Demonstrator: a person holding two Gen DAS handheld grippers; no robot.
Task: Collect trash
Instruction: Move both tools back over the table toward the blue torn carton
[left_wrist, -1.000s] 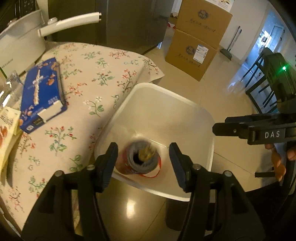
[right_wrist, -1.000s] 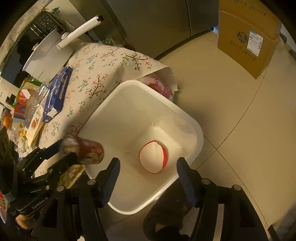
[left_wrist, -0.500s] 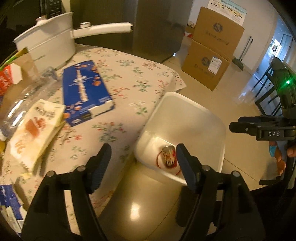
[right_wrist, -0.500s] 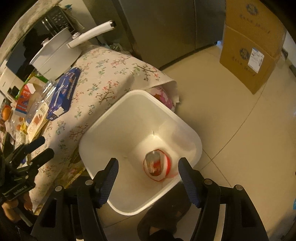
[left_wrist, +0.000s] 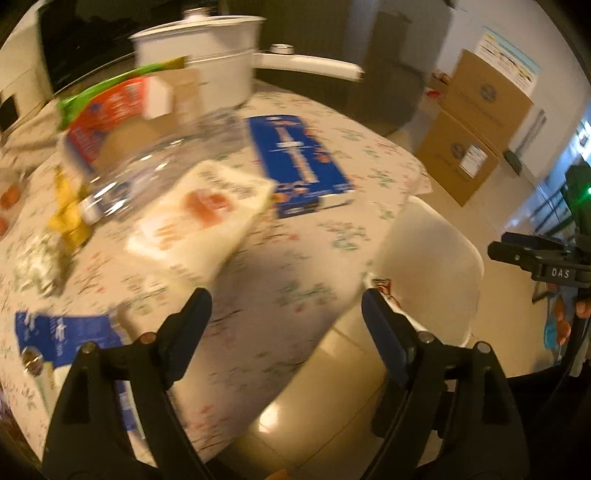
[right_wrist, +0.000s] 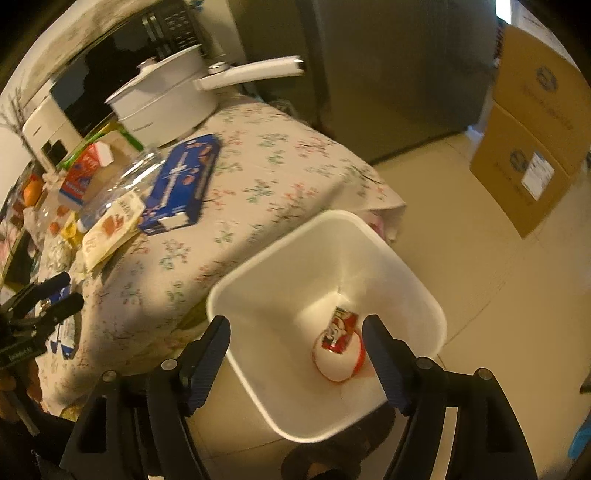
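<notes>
My left gripper (left_wrist: 284, 299) hangs over the near edge of the flowered table (left_wrist: 280, 266), jaws opening with nothing between them. Trash lies ahead of it: a cream packet (left_wrist: 207, 214), a blue box (left_wrist: 299, 162), a clear plastic bottle (left_wrist: 159, 166), a red carton (left_wrist: 107, 110) and a blue wrapper (left_wrist: 62, 328). My right gripper (right_wrist: 297, 328) is above the white bin (right_wrist: 273, 249), its jaws also opening and empty. At the bin's bottom a red can (right_wrist: 341, 328) rests on a white and red round thing (right_wrist: 336, 362). The left gripper (right_wrist: 72, 290) shows at the left edge of the right wrist view.
A white pot (right_wrist: 166, 96) with a long handle stands at the table's far end. Yellow wrappers (left_wrist: 70, 214) and crumpled foil (left_wrist: 37, 258) lie at the left. Stacked cardboard boxes (right_wrist: 532, 147) stand on the tiled floor beyond the bin (left_wrist: 443, 258). The right gripper (left_wrist: 498, 245) shows at the left wrist view's right edge.
The red can left my left gripper and dropped into the bin. The left gripper then swung left over the table and opened wider. The right gripper rose a little and widened.
</notes>
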